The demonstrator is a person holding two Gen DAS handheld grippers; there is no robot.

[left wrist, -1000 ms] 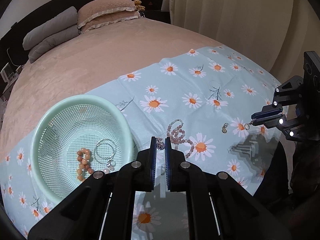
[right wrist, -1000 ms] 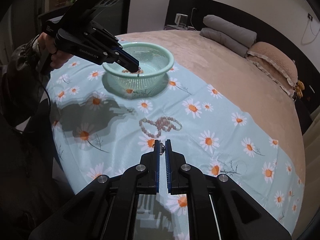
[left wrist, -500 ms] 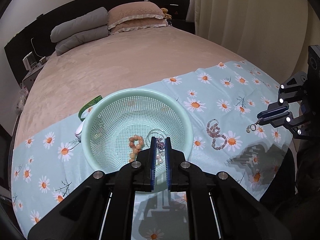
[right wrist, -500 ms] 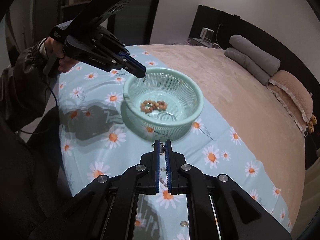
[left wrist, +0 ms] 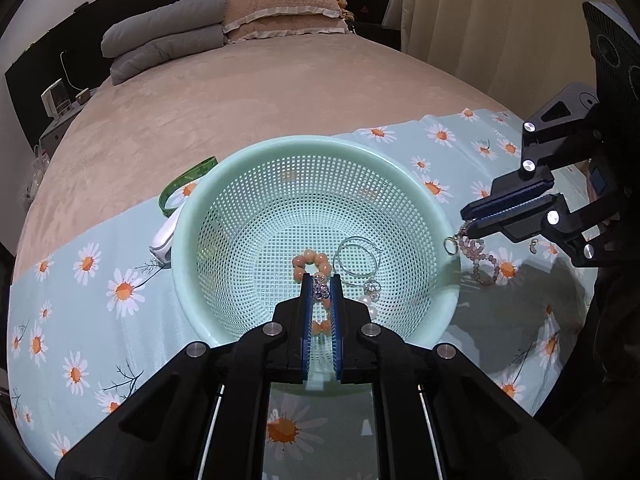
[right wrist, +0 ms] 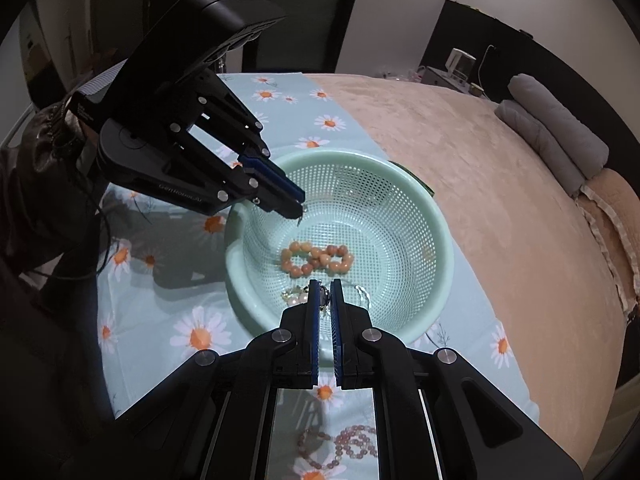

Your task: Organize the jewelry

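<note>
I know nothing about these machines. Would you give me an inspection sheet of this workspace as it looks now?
Surface: daisy-print cloth spread across a tan bedspread.
Job's things: mint basket holding an orange bead bracelet and silver hoops; pink bead necklace on the cloth beside it.
Clutter: green band and a white object behind the basket.
Grippers: left gripper pinches a sparkly bead piece over the basket; right gripper pinches a small ring charm near the rim.
Cables: a wire near the bedside device.
Surroundings: pillows, curtain.
</note>
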